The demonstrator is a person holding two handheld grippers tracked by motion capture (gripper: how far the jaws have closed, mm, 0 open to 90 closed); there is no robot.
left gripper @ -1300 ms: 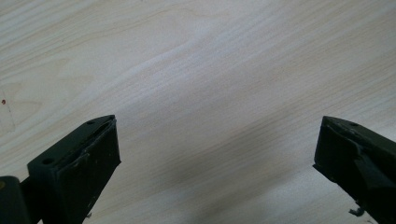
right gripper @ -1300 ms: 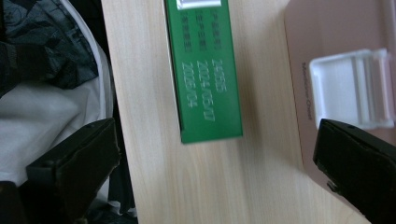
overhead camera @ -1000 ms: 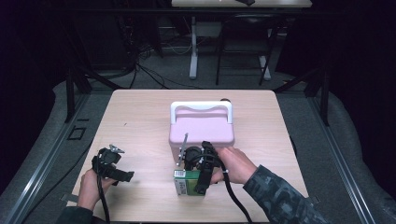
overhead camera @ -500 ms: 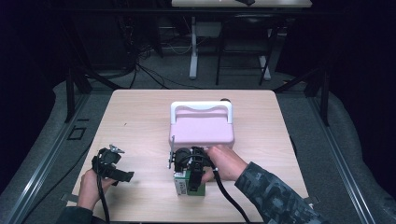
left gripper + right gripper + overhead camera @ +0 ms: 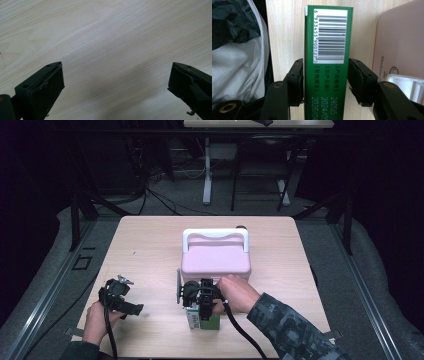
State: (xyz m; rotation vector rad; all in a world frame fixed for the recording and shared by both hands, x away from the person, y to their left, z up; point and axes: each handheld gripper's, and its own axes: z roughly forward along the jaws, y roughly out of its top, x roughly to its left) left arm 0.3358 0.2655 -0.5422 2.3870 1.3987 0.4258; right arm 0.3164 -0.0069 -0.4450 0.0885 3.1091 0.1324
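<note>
While the left gripper (image 5: 120,297) idles over bare table (image 5: 150,250) at the near left, jaws spread wide with nothing but wood grain between them in its own view, the work is at the near centre. The right gripper (image 5: 200,302) sits over a green box (image 5: 325,50), which stands on the table just in front of the pink case (image 5: 216,257), near its front wall.

In the right gripper view the jaws have just been closing, with the box between them. Both pads lie against its narrow sides: clamped on the box, as far as can be seen, though a sliver of gap at the right pad cannot be ruled out.

Grip sits low on the carton, by the printed date lines, leaving the barcode end free. Probably taken across the narrow faces because that width suits the jaws and keeps the box from twisting.

Case has a white handle (image 5: 216,236) and lies closed; likely the box is bound for it or came from it, which I cannot tell.

Hidden or unclear:
- The gripper and hand cover most of the box in the high view.
- Case lettering is cut off at the edge.
- A small dark thing behind the case, unidentifiable.
</note>
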